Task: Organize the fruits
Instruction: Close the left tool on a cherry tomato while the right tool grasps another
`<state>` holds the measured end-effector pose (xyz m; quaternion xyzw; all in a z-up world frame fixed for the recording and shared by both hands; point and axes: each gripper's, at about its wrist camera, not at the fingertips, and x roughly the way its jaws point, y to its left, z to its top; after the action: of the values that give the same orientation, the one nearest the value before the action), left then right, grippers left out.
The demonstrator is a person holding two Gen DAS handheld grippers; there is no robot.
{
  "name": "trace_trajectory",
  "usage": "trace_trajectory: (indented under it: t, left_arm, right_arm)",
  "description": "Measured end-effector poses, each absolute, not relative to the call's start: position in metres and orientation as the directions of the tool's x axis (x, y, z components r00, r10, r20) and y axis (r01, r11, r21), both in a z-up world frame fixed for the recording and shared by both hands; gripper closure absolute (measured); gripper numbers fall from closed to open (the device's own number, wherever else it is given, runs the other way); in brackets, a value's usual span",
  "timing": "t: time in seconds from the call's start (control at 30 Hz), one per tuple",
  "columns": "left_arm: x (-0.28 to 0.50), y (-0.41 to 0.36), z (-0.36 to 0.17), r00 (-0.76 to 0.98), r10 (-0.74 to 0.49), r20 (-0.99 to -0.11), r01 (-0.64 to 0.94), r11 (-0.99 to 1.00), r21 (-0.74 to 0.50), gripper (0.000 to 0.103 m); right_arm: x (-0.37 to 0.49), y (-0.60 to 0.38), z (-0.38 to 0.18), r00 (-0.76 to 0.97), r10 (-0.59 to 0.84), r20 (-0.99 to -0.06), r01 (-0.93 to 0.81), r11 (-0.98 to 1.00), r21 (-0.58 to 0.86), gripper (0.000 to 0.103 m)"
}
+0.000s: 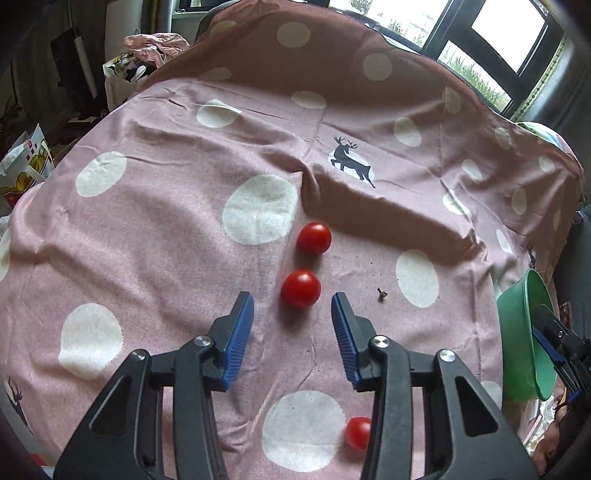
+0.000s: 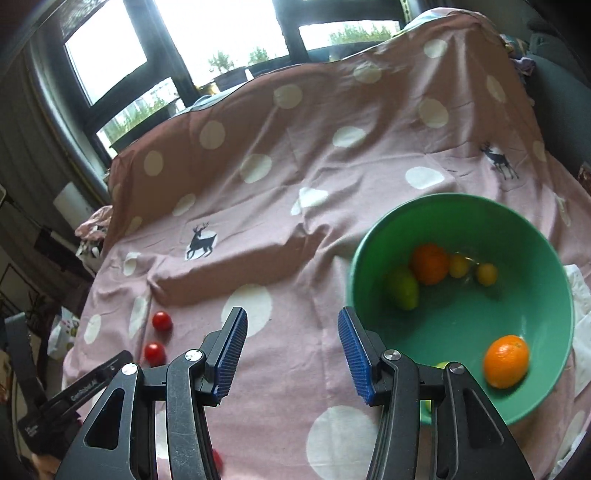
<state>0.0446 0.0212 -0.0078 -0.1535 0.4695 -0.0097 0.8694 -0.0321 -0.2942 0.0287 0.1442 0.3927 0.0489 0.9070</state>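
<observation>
Three red cherry tomatoes lie on the pink spotted cloth (image 1: pixel 147 229). In the left wrist view the near tomato (image 1: pixel 300 288) sits just ahead of my open, empty left gripper (image 1: pixel 292 302), between the fingertips. A second tomato (image 1: pixel 314 237) lies beyond it, a third (image 1: pixel 358 432) under the right finger. A green bowl (image 2: pixel 546 387) holds two oranges (image 2: pixel 506 360), a green fruit (image 2: pixel 404 288) and small yellow fruits (image 2: pixel 486 274). My right gripper (image 2: pixel 291 317) is open and empty, just left of the bowl. The bowl also shows in the left wrist view (image 1: pixel 517 314).
The cloth rises over a hump at the back (image 2: pixel 332 110) with a fold (image 1: pixel 388 210) across the middle. A small dark stem bit (image 1: pixel 382 294) lies right of the near tomato. Bags and clutter (image 1: pixel 26 166) sit off the left edge. Windows (image 2: pixel 221 33) stand behind.
</observation>
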Motion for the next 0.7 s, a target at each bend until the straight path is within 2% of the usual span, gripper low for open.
trace_trajectory:
  t: [0.13, 0.33, 0.57, 0.67, 0.7]
  left_arm:
    - [0.052, 0.016, -0.013, 0.559, -0.198, -0.805, -0.113, 0.944, -0.311, 0.066]
    - [0.064, 0.01, -0.024, 0.527, -0.194, -0.828, -0.115, 0.948, -0.296, 0.072]
    - [0.074, 0.007, -0.026, 0.542, -0.189, -0.819, -0.114, 0.949, -0.295, 0.074]
    - [0.076, 0.003, -0.03, 0.529, -0.183, -0.829, -0.11, 0.954, -0.28, 0.079]
    - [0.078, 0.002, -0.034, 0.51, -0.189, -0.839, -0.11, 0.953, -0.281, 0.076]
  right_arm:
    - [-0.027, -0.277, 0.021, 0.657, 0.245, -0.713, -0.019, 0.951, 0.309, 0.051]
    - [-0.022, -0.263, 0.012, 0.614, 0.291, -0.734, -0.058, 0.944, 0.326, 0.051]
    - [-0.022, -0.262, 0.011, 0.613, 0.288, -0.736, -0.054, 0.944, 0.324, 0.051]
    - [-0.022, -0.264, 0.011, 0.615, 0.281, -0.737, -0.044, 0.945, 0.323, 0.051]
    - [-0.022, -0.265, 0.011, 0.615, 0.278, -0.738, -0.041, 0.946, 0.322, 0.051]
